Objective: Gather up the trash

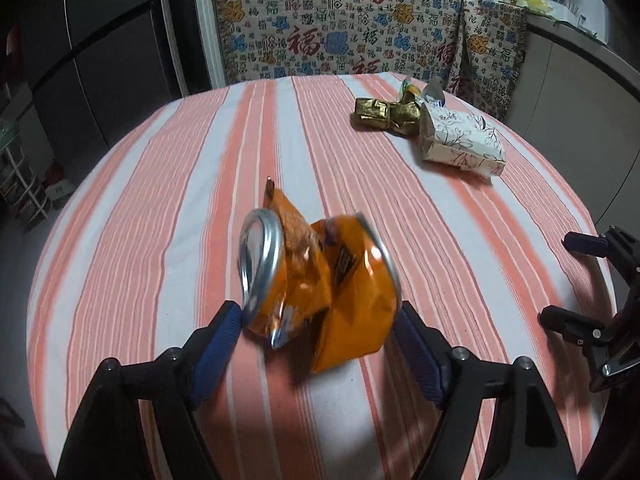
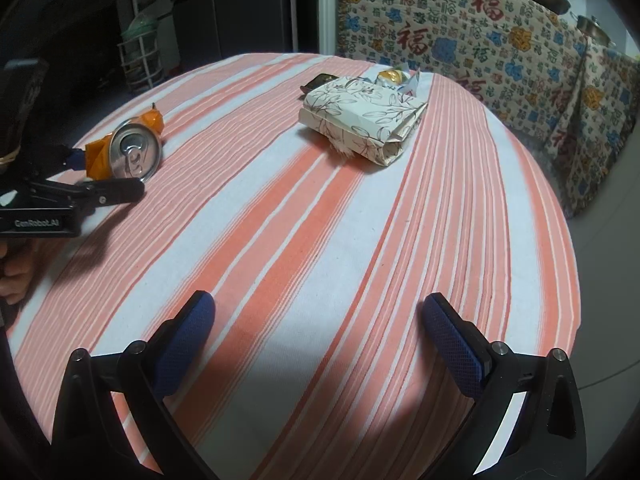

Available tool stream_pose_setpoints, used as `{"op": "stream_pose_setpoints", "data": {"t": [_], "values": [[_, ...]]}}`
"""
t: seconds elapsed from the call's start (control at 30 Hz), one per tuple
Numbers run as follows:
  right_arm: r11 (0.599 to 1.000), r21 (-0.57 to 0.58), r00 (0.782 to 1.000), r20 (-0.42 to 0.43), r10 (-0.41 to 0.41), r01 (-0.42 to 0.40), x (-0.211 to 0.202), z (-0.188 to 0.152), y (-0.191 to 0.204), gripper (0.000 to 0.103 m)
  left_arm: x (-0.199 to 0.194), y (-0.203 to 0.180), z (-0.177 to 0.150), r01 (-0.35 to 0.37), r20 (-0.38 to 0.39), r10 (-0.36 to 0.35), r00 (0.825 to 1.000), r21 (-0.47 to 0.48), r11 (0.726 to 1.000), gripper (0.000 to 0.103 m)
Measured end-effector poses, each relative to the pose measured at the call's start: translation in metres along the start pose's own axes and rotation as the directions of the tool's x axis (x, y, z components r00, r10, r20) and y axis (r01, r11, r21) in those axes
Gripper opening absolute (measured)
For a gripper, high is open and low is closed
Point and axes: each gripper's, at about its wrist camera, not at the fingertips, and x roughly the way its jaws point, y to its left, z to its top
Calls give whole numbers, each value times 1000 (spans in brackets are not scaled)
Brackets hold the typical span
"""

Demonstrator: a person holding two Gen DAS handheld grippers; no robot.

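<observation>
Gripper body (image 2: 38, 222), white lettering on black: "GenRobot.AI". Patterned cloth (image 1: 340, 36) behind the table: the character "福" repeated all over, large in red and smaller in black, set among blue and orange motifs; the same cloth and character show in the right wrist view (image 2: 480, 40). Crushed orange can (image 1: 320, 280): a dark label panel with print too blurred to read.

Orange-and-white striped cloth (image 2: 320, 220) is covering the table. Patterned throw (image 1: 340, 28) with red characters is draping furniture behind it. Dark tall unit (image 1: 104, 40), possibly a fridge, is standing left; white rack (image 2: 140, 60) is sitting nearby.
</observation>
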Motion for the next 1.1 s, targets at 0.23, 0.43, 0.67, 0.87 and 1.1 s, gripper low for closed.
{"op": "stream_pose_setpoints", "data": {"t": [0.23, 0.43, 0.67, 0.87, 1.1], "values": [[1000, -4, 1000, -9, 5, -5, 1, 5, 1, 103, 2, 0, 1, 2, -9, -2, 1000, 2, 1000, 85], [1000, -18, 999, -39, 20, -21, 7, 14, -12, 102, 2, 1, 0, 2, -8, -2, 1000, 0, 1000, 85], [997, -19, 997, -31, 71, -72, 24, 48, -41, 102, 1, 1, 0, 2, -8, -2, 1000, 0, 1000, 85], [989, 21, 986, 84, 142, -144, 31, 114, -70, 102, 1, 0, 0, 2, -8, -2, 1000, 0, 1000, 85], [955, 126, 963, 5, 269, -267, 83, 144, -89, 73, 1, 0, 0, 2, -8, -2, 1000, -1, 1000, 85]]}}
